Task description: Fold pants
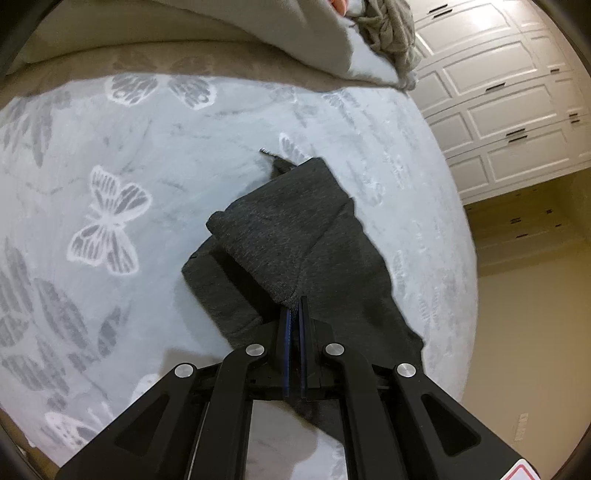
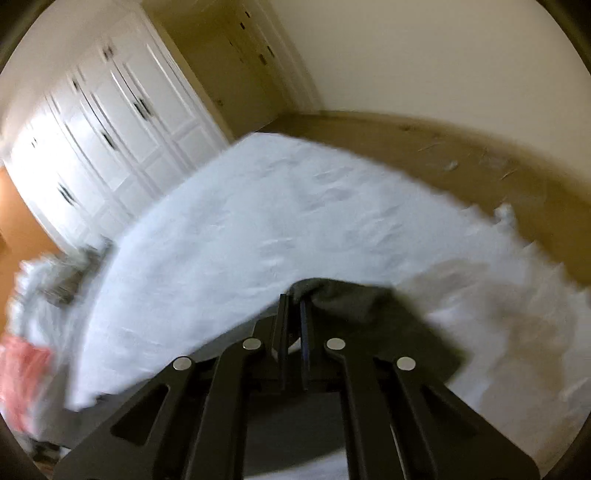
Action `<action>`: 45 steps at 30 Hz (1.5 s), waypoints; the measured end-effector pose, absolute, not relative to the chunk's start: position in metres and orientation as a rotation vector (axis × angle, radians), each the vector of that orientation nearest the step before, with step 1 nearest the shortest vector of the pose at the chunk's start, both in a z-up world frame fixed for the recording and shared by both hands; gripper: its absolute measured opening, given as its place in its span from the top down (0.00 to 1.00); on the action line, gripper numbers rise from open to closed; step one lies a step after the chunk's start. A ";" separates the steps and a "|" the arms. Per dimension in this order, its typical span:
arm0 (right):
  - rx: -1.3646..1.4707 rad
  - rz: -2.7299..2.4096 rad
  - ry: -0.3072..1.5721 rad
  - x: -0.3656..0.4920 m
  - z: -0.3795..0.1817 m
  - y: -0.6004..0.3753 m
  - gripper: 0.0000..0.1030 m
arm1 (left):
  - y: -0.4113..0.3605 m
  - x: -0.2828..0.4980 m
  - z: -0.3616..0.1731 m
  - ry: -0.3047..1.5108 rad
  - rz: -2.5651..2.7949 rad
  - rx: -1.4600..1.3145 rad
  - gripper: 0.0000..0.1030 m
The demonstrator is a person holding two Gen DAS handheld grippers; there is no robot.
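Observation:
Dark grey pants (image 1: 295, 236) lie partly folded on a pale blanket with butterfly prints (image 1: 110, 221); a drawstring end pokes out at their far edge. My left gripper (image 1: 294, 301) is shut on a hem of the upper fold, lifting it slightly. The right wrist view is blurred. In it, a bunched edge of the same grey pants (image 2: 343, 295) sits at the tips of my right gripper (image 2: 293, 297). Its jaws are pressed together on the cloth. The rest of the pants in that view is hidden under the gripper body.
The pale blanket (image 2: 295, 221) covers the bed. A crumpled grey garment (image 1: 388, 29) and a white cover lie at the far end. White cupboard doors (image 1: 498, 96) stand beyond the bed, with wooden floor (image 2: 480, 147) alongside. A pink item (image 2: 22, 369) shows at the left edge.

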State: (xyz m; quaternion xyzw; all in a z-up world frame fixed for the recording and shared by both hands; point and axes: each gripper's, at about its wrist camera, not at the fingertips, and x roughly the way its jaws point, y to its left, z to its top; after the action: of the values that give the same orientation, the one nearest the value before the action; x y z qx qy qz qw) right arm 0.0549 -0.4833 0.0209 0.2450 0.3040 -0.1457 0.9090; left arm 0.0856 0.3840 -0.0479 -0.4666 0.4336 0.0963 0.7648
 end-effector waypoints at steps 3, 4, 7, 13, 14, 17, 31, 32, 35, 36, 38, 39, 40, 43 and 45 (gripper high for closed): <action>0.568 -0.359 0.861 0.063 -0.044 -0.510 0.96 | 0.387 0.087 -0.062 0.979 0.230 -1.052 0.99; 0.571 -0.361 0.890 0.063 -0.052 -0.512 0.96 | 0.388 0.087 -0.063 0.979 0.230 -1.064 0.99; 0.535 -0.339 0.860 0.062 -0.041 -0.505 0.96 | 0.387 0.084 -0.054 0.954 0.219 -1.050 0.99; 0.492 -0.341 0.925 0.058 -0.047 -0.503 0.96 | 0.386 0.078 -0.057 0.986 0.239 -1.024 0.99; 0.496 -0.339 0.984 0.060 -0.063 -0.506 0.95 | 0.384 0.078 -0.059 0.998 0.252 -1.023 0.98; 0.472 -0.375 0.954 0.054 -0.049 -0.505 0.89 | 0.378 0.074 -0.050 0.982 0.262 -1.013 0.98; 0.027 0.086 0.837 0.060 0.011 -0.259 0.52 | 0.254 0.111 -0.066 1.179 0.026 -0.955 0.63; 0.011 0.105 0.848 0.060 0.005 -0.248 0.52 | 0.254 0.114 -0.070 1.185 0.038 -0.952 0.63; -0.052 0.159 0.885 0.064 -0.012 -0.216 0.52 | 0.255 0.118 -0.072 1.170 0.051 -0.950 0.63; -0.071 0.168 0.893 0.066 -0.016 -0.209 0.52 | 0.256 0.119 -0.071 1.162 0.048 -0.949 0.63; -0.076 0.180 0.908 0.068 -0.022 -0.204 0.52 | 0.258 0.120 -0.072 1.144 0.041 -0.968 0.66; -0.073 0.185 0.912 0.068 -0.025 -0.196 0.52 | 0.259 0.119 -0.072 1.142 0.036 -0.982 0.66; -0.071 0.188 0.915 0.068 -0.025 -0.191 0.51 | 0.260 0.117 -0.072 1.138 0.032 -0.997 0.66; -0.074 0.197 0.913 0.064 -0.027 -0.185 0.49 | 0.262 0.118 -0.071 1.145 0.020 -1.001 0.66; -0.071 0.199 0.911 0.063 -0.029 -0.185 0.47 | 0.265 0.120 -0.079 1.166 0.021 -1.023 0.65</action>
State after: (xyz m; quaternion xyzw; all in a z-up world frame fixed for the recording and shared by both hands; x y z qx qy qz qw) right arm 0.0628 -0.1852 -0.0286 -0.0342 0.4391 0.0958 0.8927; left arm 0.1205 0.2650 -0.0786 -0.4618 0.5261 0.0096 0.7140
